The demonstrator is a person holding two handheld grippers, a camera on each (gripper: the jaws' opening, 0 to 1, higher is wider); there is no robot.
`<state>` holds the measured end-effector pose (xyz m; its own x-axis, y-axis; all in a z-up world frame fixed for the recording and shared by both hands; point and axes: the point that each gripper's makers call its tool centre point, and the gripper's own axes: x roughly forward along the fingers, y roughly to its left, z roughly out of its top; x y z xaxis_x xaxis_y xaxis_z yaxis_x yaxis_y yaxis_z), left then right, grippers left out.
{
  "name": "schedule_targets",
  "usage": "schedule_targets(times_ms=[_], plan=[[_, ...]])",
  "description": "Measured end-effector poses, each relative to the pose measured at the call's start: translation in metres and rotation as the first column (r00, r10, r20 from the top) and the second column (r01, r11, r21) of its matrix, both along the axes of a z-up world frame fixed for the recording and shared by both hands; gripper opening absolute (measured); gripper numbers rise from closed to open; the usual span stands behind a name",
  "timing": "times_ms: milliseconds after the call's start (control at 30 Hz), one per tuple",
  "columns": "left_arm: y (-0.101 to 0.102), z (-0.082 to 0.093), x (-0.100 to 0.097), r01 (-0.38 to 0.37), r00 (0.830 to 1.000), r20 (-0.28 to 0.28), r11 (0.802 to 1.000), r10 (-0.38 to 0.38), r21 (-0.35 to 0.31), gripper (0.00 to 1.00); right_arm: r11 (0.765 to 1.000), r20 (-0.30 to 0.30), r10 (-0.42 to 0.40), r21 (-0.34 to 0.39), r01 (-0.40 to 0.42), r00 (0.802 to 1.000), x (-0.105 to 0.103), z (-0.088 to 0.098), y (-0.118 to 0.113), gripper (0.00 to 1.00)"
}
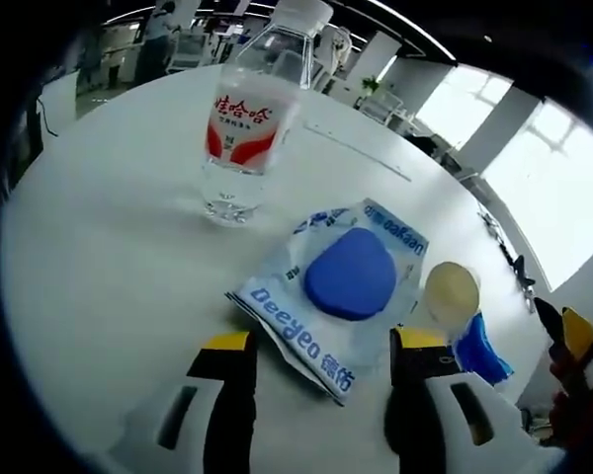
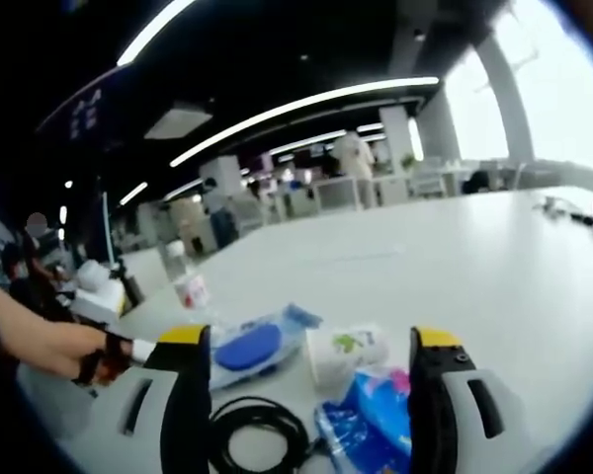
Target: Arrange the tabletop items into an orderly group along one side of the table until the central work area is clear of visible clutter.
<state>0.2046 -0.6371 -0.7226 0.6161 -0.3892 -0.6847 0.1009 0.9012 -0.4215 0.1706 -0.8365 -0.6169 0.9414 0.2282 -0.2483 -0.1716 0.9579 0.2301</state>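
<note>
Left gripper view, packet (image 1: pixel 341 291) between spread fingers (image 1: pixel 224 380) – untouched

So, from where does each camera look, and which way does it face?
Left gripper view: rides on the left gripper, looking down over the white table at a water bottle, a blue packet and a cup; its open jaws show.
Right gripper view: rides on the right gripper, low, looking across the table at the packet, cup, a blue pack and a black cable; open jaws and a hand show.
Shared: table, bottle, packet, cup.
</note>
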Motion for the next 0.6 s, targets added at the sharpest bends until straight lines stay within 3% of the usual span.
schedule_targets(times_ms=[167, 233, 300, 467, 600], plan=[[0.002, -0.002, 0.002, 0.000, 1.000, 0.006, 0.998, -0.001, 0.057, 0.43, 1.000, -0.001, 0.004, 0.013, -0.004, 1.000, -0.004, 0.002, -0.002, 0.71], [0.013, -0.007, 0.001, 0.014, 1.000, 0.006, 0.990, -0.015, 0.141, 0.32, 1.000, 0.000, -0.005, 0.017, 0.005, 1.000, -0.004, 0.002, -0.006, 0.70], [0.019, -0.010, 0.000, 0.013, 1.000, 0.000, 0.985, -0.013, 0.173, 0.22, 1.000, -0.002, -0.012, 0.018, 0.012, 1.000, -0.005, 0.003, -0.009, 0.70], [0.016, -0.010, 0.000, 0.013, 0.999, 0.027, 0.981, -0.018, 0.192, 0.20, 1.000, -0.001, -0.023, 0.012, 0.023, 1.000, -0.007, 0.005, -0.016, 0.69], [0.010, -0.012, -0.001, 0.018, 1.000, 0.007, 0.986, -0.020, 0.168, 0.10, 1.000, -0.014, -0.031, 0.006, 0.031, 0.999, -0.010, 0.001, -0.021, 0.68]])
